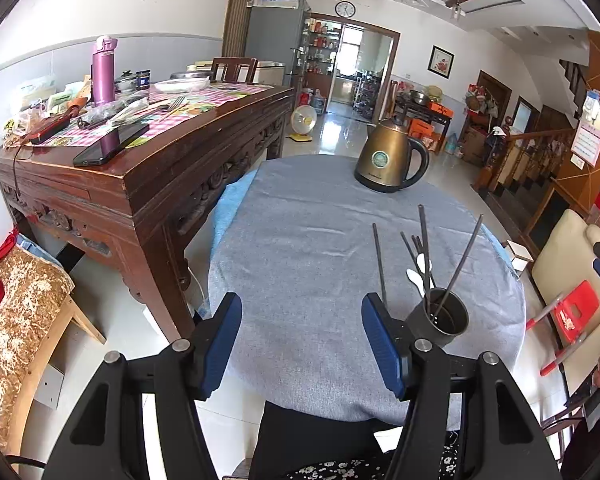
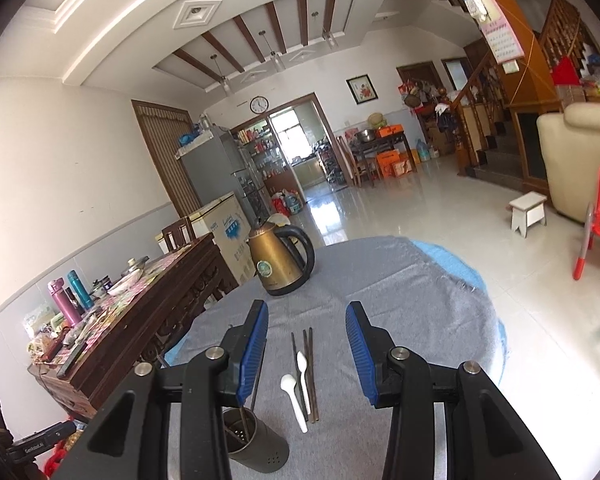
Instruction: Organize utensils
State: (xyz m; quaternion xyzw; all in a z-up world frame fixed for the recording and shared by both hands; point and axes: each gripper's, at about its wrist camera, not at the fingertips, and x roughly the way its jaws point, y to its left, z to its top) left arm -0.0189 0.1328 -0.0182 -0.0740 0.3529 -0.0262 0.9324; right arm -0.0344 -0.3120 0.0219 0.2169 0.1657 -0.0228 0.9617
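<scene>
Utensils: chopsticks [image 2: 310,372] + 2 white spoons [image 2: 302,376] flat on grey cloth [image 2: 400,300], lower ctr | dark holder [image 1: 440,316] w/ chopsticks, lower right | left gripper [image 1: 302,344] agape, empty | right gripper [image 2: 307,354] agape, empty | kettle [image 2: 280,260] mid-frame.

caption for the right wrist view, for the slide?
Open right gripper hovers over two white spoons and chopsticks on the grey cloth, beside the utensil holder.

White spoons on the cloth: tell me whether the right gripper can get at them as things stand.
Probably yes. The right gripper is open and empty, with the white spoons lying in front of it on the grey cloth. Only the chopsticks lie alongside them.
</scene>
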